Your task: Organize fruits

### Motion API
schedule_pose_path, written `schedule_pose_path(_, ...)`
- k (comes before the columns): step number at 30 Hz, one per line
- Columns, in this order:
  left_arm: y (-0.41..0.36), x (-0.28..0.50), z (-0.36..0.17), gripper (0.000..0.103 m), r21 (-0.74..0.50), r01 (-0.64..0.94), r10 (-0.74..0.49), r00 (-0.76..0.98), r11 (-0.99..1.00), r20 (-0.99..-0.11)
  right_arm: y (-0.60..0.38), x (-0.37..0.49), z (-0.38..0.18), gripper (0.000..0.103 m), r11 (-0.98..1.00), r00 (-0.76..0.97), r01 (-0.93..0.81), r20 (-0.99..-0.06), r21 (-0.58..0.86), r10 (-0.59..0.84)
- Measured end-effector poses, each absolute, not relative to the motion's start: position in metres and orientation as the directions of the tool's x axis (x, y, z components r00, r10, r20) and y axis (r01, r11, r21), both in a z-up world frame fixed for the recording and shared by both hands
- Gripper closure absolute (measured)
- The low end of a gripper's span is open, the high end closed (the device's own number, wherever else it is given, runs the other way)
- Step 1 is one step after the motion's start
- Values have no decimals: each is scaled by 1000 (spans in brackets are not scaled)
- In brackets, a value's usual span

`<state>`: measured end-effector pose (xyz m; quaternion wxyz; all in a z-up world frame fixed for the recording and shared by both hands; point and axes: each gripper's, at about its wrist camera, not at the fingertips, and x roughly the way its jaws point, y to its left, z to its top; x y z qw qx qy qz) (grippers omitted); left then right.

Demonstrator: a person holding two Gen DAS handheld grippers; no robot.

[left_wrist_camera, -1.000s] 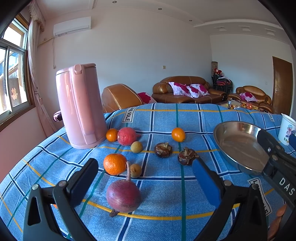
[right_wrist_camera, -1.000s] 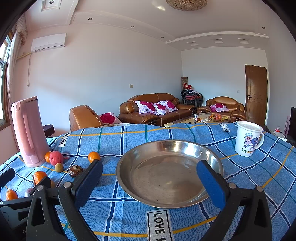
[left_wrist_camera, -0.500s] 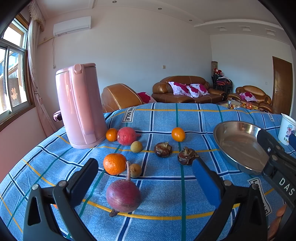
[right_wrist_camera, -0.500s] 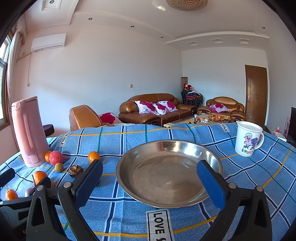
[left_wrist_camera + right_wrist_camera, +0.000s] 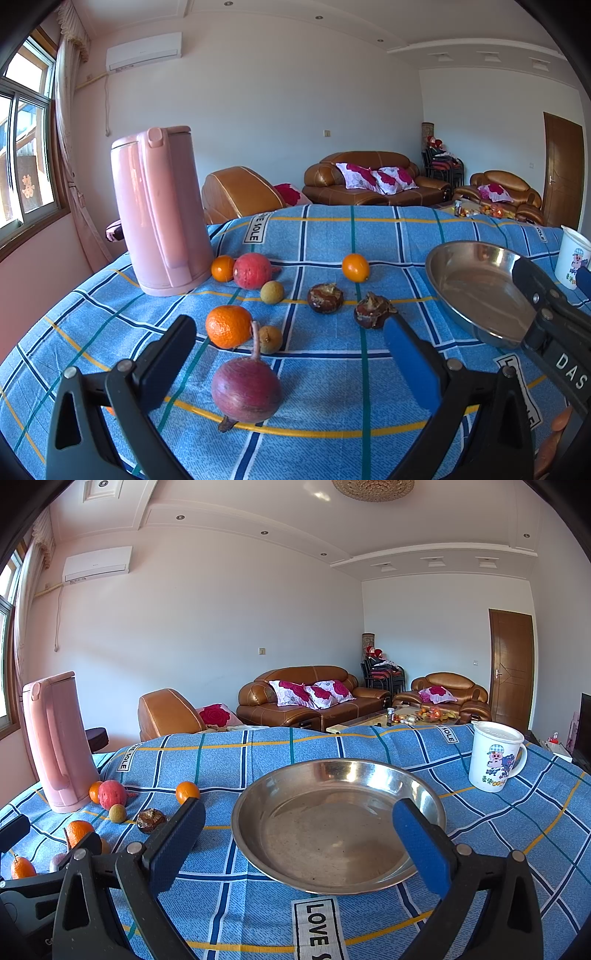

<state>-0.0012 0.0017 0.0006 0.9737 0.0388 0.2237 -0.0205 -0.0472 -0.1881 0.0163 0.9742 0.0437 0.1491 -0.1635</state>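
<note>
Several fruits lie on the blue checked cloth [image 5: 325,369]. A dark red round fruit with a stem [image 5: 245,391] sits just ahead of my left gripper [image 5: 291,365], which is open and empty. Behind it are an orange [image 5: 228,326], a small brown fruit [image 5: 270,338], two dark mangosteens [image 5: 325,298] [image 5: 372,310], a red fruit [image 5: 252,270] and a small orange [image 5: 355,267]. My right gripper [image 5: 299,843] stands open and empty over the near rim of an empty steel bowl [image 5: 338,823].
A tall pink kettle [image 5: 160,210] stands at the back left beside the fruits. A white cartoon mug [image 5: 495,757] sits right of the bowl. An orange with a stem [image 5: 22,867] lies at the left edge. Sofas stand beyond the table.
</note>
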Motion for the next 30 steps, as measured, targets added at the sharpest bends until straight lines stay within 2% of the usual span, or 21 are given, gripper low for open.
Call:
schedule_pose_path(23, 3, -6, -1, 0, 42, 64, -39, 896, 997, -442, -187, -46, 15, 1, 946, 904, 322, -304, 25, -300)
schedule_pose_path(30, 29, -27, 4, 0, 82, 71, -29, 900, 994, -436, -182, -44, 15, 1, 952, 906, 305, -310, 2, -289)
